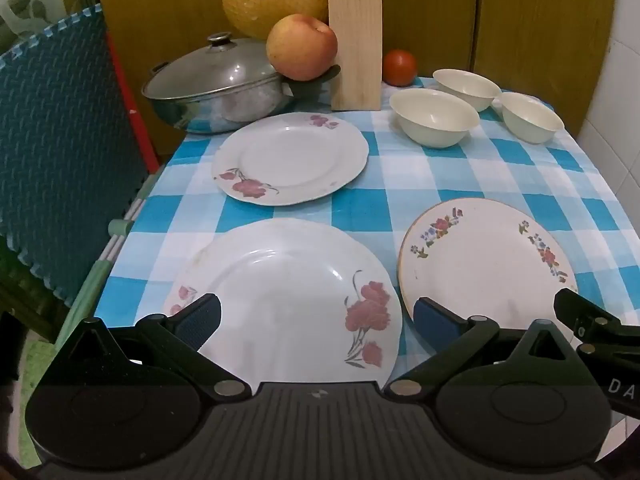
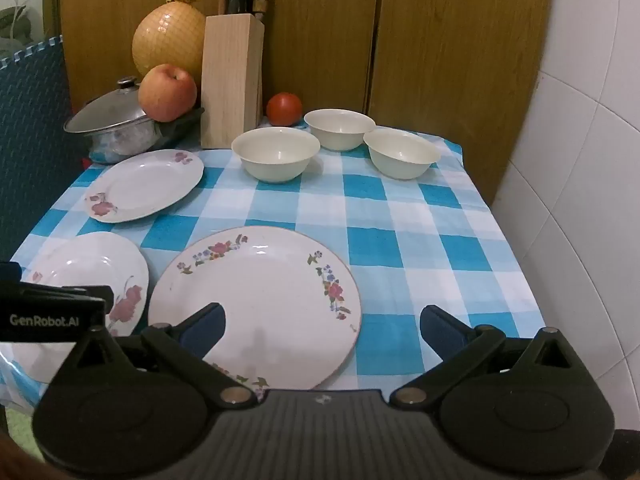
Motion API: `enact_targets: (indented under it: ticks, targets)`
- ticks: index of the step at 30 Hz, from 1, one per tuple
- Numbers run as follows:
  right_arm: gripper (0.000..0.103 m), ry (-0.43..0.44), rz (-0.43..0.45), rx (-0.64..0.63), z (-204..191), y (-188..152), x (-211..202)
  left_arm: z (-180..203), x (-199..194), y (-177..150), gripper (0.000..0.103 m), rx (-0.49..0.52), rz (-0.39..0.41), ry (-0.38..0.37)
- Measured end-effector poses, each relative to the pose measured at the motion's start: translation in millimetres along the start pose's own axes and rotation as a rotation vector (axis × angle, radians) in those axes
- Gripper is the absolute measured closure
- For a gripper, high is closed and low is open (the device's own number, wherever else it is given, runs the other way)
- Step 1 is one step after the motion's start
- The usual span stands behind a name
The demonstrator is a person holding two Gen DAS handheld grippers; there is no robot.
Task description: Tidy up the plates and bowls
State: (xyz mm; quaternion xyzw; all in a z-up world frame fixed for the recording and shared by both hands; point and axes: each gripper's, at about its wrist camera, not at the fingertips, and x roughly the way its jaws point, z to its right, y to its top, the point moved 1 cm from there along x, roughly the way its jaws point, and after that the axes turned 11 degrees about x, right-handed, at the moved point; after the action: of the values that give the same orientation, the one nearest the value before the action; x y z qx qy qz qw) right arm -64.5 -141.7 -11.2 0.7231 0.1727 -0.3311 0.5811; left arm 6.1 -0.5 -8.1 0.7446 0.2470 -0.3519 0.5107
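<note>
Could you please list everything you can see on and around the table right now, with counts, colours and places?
Plates with red flowers: two, white, left side of the table, one near, one farther back.
Plate with small mixed flowers: one, cream, near centre, right of the near red-flower plate.
Bowls: three, cream, empty, far right part of the table, standing apart.
Tablecloth: one, blue and white check, covering the table.
Pot with lid: one, metal, far left corner.
Apple: one, red-yellow, beside the pot lid.
Netted fruit: one, yellow, behind the apple.
Knife block: one, pale wood, back centre, handles sticking up.
Tomato: one, red, right of the block.
Foam mat: one, teal, upright at left.
Left tongs: black, blue pads, open above the near red-flower plate.
Right tongs: the same, open above the mixed-flower plate.
</note>
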Motion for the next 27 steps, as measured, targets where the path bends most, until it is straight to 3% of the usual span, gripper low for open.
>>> enact_targets:
  ticks: [27]
  targets:
    - [0.006, -0.051, 0.014, -0.005, -7.6, 4.5, 5.6, -4.3, 3.5, -3.9, 0.000, -0.019, -0.020, -0.014]
